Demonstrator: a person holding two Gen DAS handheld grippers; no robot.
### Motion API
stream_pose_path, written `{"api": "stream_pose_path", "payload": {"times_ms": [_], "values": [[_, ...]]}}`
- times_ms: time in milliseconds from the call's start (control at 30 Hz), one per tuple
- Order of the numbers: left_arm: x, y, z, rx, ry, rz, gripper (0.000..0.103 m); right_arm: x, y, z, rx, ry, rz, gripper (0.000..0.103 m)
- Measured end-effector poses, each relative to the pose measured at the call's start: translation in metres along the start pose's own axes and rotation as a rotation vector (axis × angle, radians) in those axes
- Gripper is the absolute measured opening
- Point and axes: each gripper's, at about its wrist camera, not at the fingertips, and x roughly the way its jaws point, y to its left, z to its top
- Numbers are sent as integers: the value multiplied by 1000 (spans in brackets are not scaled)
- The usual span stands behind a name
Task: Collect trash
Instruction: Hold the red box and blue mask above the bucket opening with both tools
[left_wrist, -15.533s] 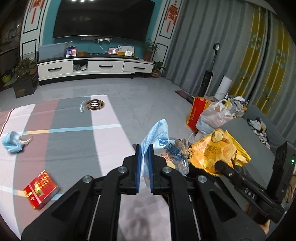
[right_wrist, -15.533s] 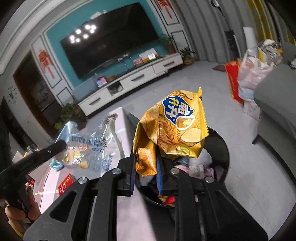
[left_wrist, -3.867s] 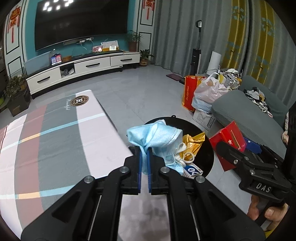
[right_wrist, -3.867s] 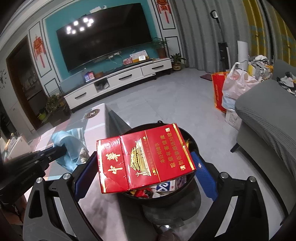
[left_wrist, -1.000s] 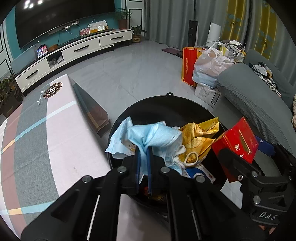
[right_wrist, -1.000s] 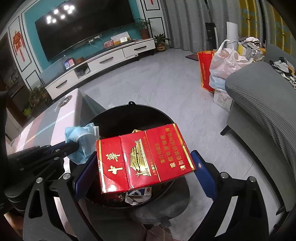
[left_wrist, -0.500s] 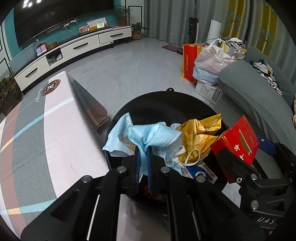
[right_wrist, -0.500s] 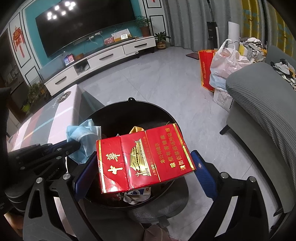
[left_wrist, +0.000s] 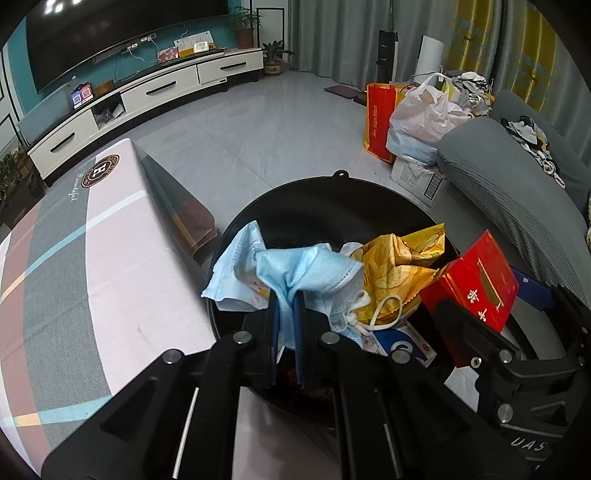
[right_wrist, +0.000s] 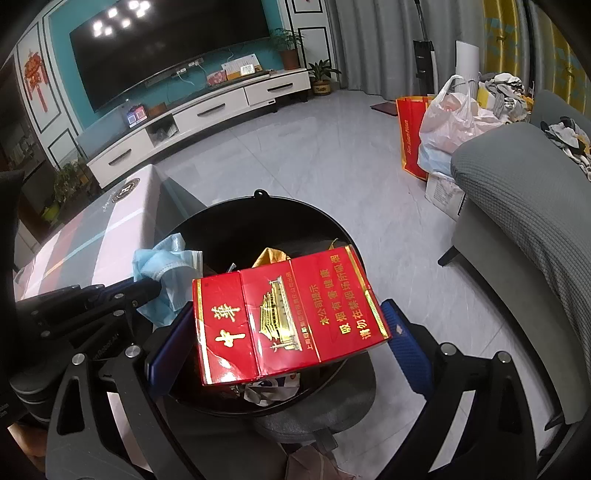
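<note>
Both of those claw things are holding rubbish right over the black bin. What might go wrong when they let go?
The blue face mask in the left gripper is soft, and hangs near the rim of the bin on the table's side, so it might cling to a pad or drape over the edge. The red box in the right gripper is wide and could land on the piled yellow wrapper and slide out.

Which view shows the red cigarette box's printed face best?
The right wrist view: the red cigarette box faces the camera, held between the right gripper's pads. The left wrist view shows it edge-on, lettering barely readable.
</note>
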Motion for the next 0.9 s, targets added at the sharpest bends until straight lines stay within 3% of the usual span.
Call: {"api": "stream_pose_path", "payload": {"times_ms": [900], "values": [[8, 0, 1, 13, 34, 4, 8, 9, 0, -3, -11, 37, -22, 95]]}}
